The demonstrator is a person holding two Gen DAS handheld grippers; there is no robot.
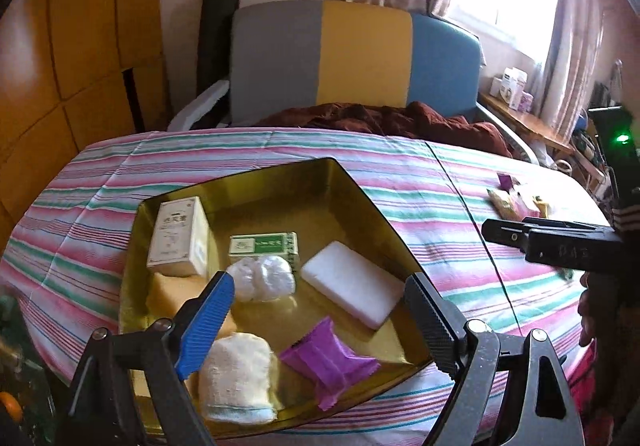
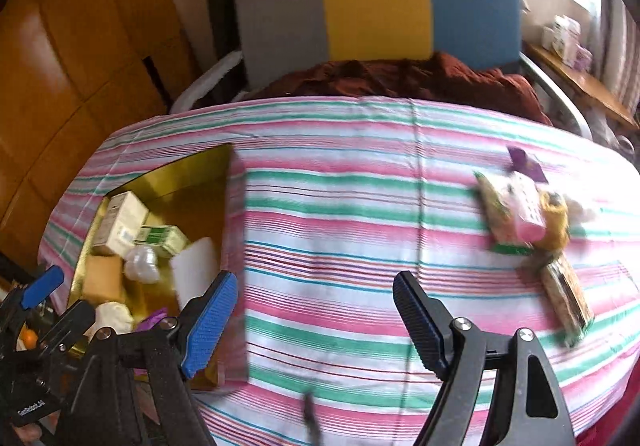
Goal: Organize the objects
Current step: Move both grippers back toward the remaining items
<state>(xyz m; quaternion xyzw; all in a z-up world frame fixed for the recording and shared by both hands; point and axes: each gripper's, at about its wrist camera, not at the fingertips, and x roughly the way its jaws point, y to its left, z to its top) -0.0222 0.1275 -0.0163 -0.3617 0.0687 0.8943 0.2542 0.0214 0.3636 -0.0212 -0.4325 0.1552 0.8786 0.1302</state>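
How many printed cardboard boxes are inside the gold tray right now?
2. A cream box stands at the gold tray's far left corner; a green-and-white box lies beside it toward the middle. Others may be hidden behind the tongs.

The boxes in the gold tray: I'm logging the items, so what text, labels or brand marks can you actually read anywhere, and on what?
Cream box: printed characters, too blurred to read.
Green-and-white box: print on its top, too small to read.
Left gripper body in the right wrist view: small white lettering, too blurred to read.
Packets on the striped cloth: motion-blurred, unreadable.
Nothing else carries text.
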